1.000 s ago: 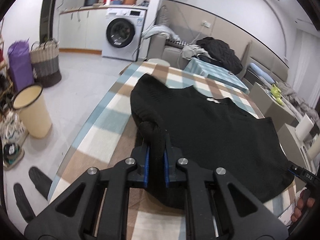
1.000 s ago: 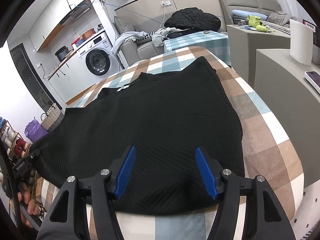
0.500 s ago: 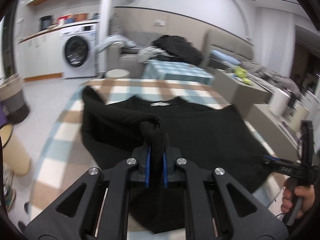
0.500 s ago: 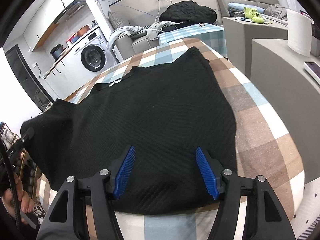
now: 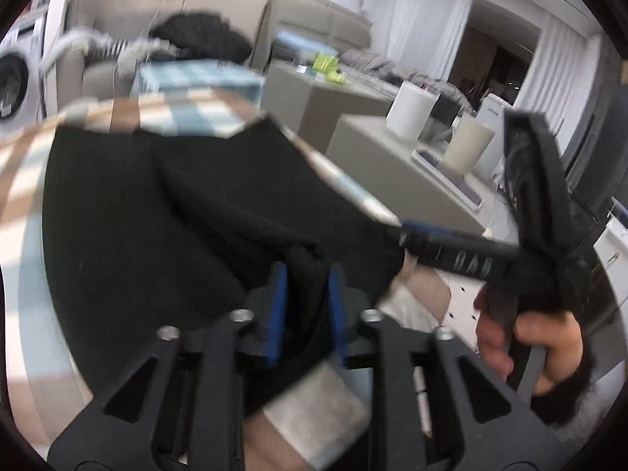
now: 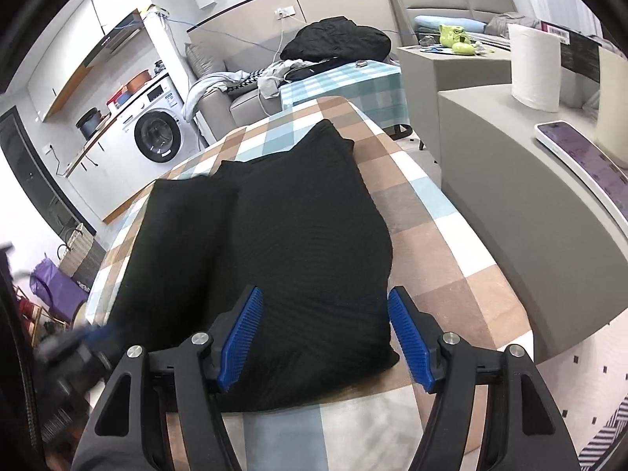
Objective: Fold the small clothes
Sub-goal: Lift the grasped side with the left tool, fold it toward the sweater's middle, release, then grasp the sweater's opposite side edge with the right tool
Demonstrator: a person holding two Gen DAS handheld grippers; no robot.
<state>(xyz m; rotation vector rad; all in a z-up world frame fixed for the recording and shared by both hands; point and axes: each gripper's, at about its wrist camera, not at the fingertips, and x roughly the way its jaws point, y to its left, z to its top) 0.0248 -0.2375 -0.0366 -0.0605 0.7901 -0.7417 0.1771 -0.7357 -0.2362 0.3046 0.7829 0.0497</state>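
Observation:
A black knit sweater [image 6: 298, 235] lies on the checked tablecloth [image 6: 431, 274], its left part folded over the middle. In the left wrist view, which is blurred, the sweater [image 5: 157, 216] fills the table. My left gripper [image 5: 304, 306] is over its near right part. Its jaws are opening, and a bunched fold of black cloth sits loosely between the blue pads. My right gripper [image 6: 325, 337] hovers open over the near hem, with nothing pinched. It also shows in the left wrist view as the right gripper [image 5: 451, 249], held by a hand [image 5: 530, 337].
A grey cabinet [image 6: 510, 157] stands close on the right with a paper roll [image 6: 533, 66] and a phone [image 6: 577, 149] on it. Behind the table are a sofa with piled clothes [image 6: 333, 39] and a washing machine [image 6: 157, 137]. Baskets [image 6: 78, 251] stand on the floor at the left.
My left gripper carried the sweater's left side across to the right and laid it over the middle. Its pads now stand wider apart. The right gripper barely shifted.

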